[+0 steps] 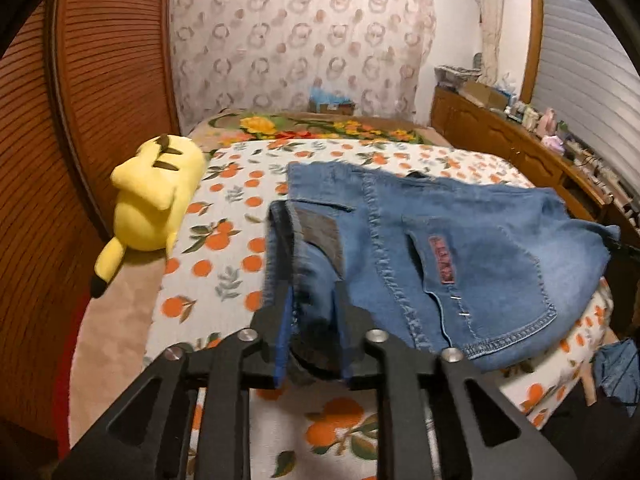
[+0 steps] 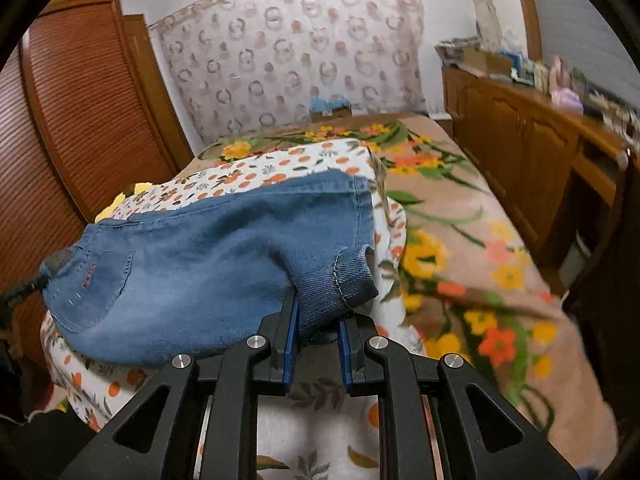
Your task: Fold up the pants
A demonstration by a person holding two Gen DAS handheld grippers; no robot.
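Note:
Blue jeans (image 1: 460, 232) lie folded across a bed, back pocket with a red tab facing up. My left gripper (image 1: 312, 290) straddles the bunched waistband end at the left. Its fingers stand apart with denim between them, and the pads do not visibly press on it. In the right wrist view the jeans (image 2: 208, 248) stretch away to the left. My right gripper (image 2: 316, 314) is shut on a hemmed corner of the denim, which sticks up past the fingertips.
A white cover with orange fruit print (image 1: 224, 240) lies over a floral blanket (image 2: 480, 260). A yellow plush toy (image 1: 156, 196) lies at the bed's left edge by the louvred wooden doors (image 1: 80, 120). A cluttered wooden dresser (image 1: 500, 140) runs along the right.

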